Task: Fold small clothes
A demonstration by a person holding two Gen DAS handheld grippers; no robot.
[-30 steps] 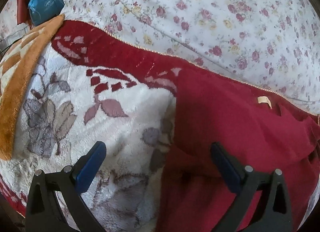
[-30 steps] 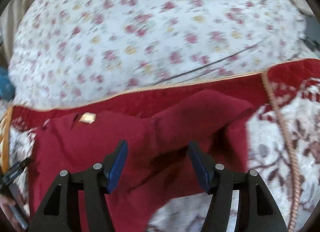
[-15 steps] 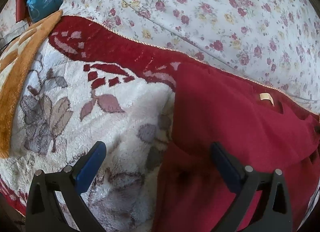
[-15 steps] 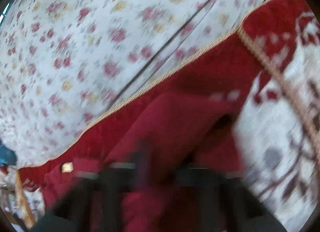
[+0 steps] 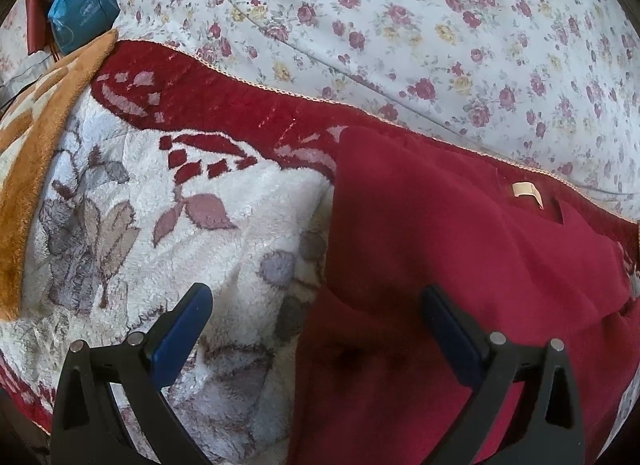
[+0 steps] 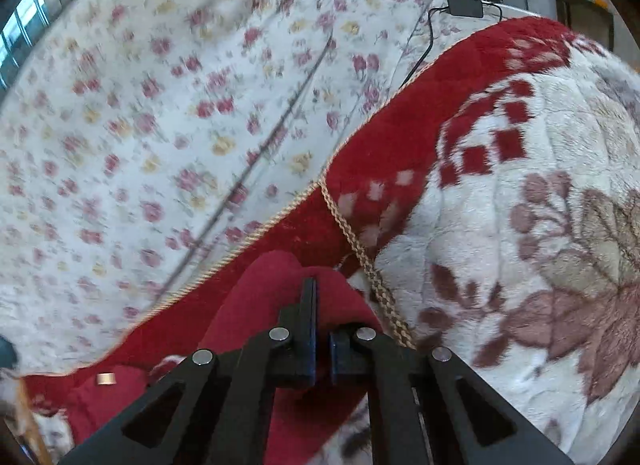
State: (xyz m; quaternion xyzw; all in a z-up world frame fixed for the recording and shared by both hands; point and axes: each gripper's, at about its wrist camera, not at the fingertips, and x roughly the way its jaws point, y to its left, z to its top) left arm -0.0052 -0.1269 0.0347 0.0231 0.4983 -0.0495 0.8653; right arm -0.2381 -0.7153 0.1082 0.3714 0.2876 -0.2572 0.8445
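Two grippers work one red garment (image 5: 440,245), which lies on a fleece blanket (image 5: 200,225) on the bed, beside a floral sheet (image 5: 400,25). Right gripper (image 6: 320,319) has its jaws pinched tight on a fold of the garment (image 6: 260,297), judged a sleeve or side edge, raised so it can be carried across the body. Left gripper (image 5: 316,313) has its jaws wide, holding nothing, hovering over the garment's edge at 6 o'clock, probably ready to pin it. A label (image 5: 527,189) shows at 3 o'clock.

Floral-sheeted bed (image 5: 400,17) carries a plush blanket (image 5: 240,225), red garment (image 5: 440,245) atop.
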